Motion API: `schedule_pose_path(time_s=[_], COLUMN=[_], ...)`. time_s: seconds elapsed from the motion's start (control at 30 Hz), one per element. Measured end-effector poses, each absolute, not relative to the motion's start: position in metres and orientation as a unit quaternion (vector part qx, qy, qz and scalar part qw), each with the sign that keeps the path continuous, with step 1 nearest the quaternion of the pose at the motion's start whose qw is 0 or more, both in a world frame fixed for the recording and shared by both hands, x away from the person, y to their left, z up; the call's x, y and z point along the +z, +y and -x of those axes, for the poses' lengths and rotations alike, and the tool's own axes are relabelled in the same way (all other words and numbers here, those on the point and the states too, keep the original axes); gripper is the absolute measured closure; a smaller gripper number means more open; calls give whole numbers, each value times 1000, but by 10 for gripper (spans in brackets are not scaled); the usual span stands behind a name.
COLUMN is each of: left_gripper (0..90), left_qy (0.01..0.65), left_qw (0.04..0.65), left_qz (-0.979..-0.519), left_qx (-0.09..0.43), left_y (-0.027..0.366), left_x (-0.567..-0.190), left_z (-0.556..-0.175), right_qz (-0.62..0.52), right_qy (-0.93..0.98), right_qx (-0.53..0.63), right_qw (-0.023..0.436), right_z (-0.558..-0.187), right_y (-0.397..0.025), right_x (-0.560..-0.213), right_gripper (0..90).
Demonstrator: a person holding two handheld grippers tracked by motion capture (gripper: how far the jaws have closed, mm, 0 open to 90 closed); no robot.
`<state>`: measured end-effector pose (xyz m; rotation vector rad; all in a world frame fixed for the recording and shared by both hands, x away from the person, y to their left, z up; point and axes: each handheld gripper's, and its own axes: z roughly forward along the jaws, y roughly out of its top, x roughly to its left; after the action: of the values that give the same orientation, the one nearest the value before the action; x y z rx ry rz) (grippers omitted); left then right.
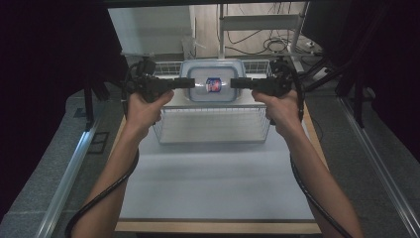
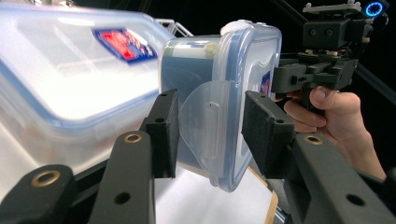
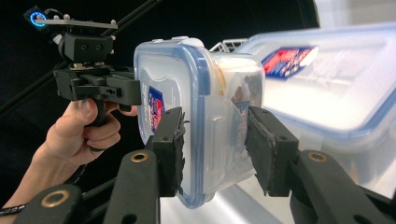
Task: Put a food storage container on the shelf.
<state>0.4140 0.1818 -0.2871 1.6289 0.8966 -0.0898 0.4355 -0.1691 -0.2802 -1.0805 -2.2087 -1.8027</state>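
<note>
Small lidded box held in the air between two grippers

The left gripper [image 1: 185, 83] and right gripper [image 1: 236, 83] point inward from opposite sides, each with its jaws straddling an end latch flap of the small container [image 1: 213, 85], apparently clamped. It hangs over the large container [image 1: 198, 69] in the far wire basket [image 1: 213, 124], equally near both hands.

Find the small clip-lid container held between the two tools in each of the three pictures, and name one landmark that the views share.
High view: the small container sits top centre, between both tools, above the wire basket.
Left gripper view: centre, its side flap between the jaws.
Right gripper view: centre, its flap between the jaws.
Shared landmark: the large lidded container behind it, bearing the same red and blue label.
</note>
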Motion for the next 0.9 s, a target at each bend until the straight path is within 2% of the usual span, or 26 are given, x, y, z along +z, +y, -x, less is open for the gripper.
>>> schedule_pose_path(time_s=[0.37, 0.9], left_gripper=[572, 566], left_qy=[396, 423], left_qw=[603, 604], left_qz=[-691, -674], left_qx=[-41, -45], left_y=[184, 184], left_x=[-272, -283], left_z=[-441, -462], right_qz=[364, 383], right_qy=[-709, -695], right_qx=[-602, -605], right_qw=[55, 73], right_z=[-463, -493], right_y=[-167, -165], right_x=[-264, -273], right_gripper=[574, 570])
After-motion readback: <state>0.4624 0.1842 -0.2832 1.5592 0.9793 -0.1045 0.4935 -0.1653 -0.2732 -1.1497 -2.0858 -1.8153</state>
